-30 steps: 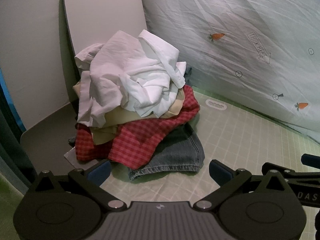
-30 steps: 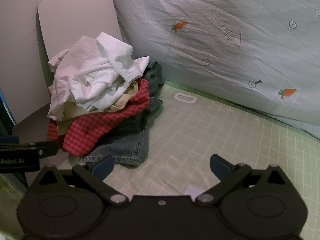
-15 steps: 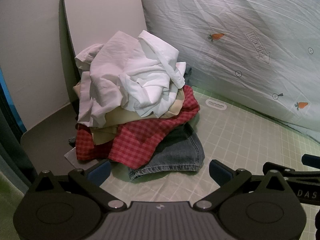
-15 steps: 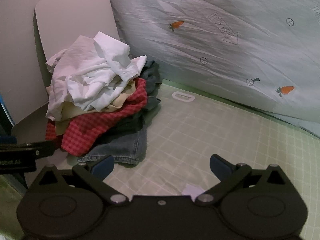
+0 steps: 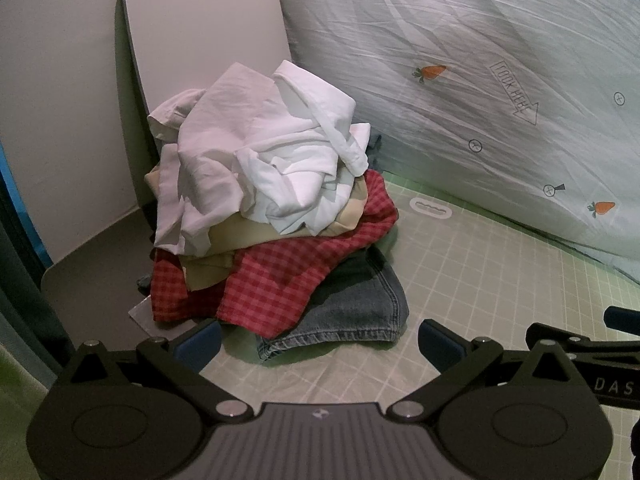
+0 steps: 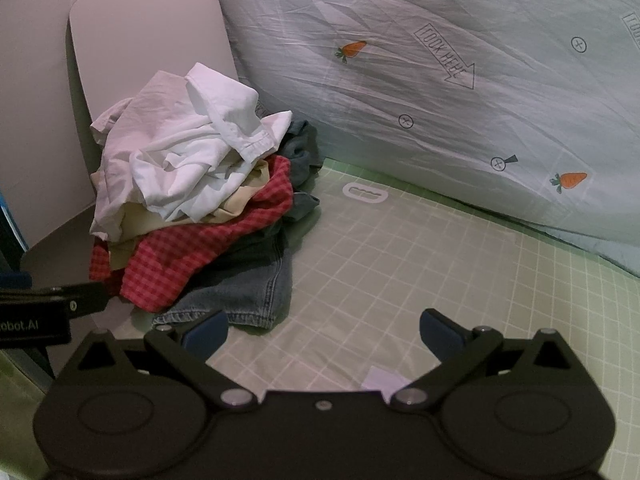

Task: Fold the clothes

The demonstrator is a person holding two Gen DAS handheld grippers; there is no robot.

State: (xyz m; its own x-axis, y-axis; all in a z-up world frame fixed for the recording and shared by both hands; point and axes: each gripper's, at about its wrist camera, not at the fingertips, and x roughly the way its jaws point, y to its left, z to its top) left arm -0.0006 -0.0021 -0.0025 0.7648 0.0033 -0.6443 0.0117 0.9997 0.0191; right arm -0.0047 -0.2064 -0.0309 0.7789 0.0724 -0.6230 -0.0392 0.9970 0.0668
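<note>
Both the left gripper (image 5: 318,338) and right gripper (image 6: 324,332) hover with fingers spread wide, holding nothing. Ahead, a clothes pile (image 5: 264,208) sits on a gridded mat (image 6: 400,264), white shirt (image 5: 280,152) on top. Best to pinch that shirt alone by one edge.

Crumpled white cotton-like shirt (image 5: 276,160) tops soft red checked cloth (image 5: 280,276) and coarse, faded blue denim (image 5: 356,316). Beneath lies a smooth matt gridded mat (image 6: 420,264); behind hangs a wrinkled, thin printed sheet (image 6: 440,80).
</note>
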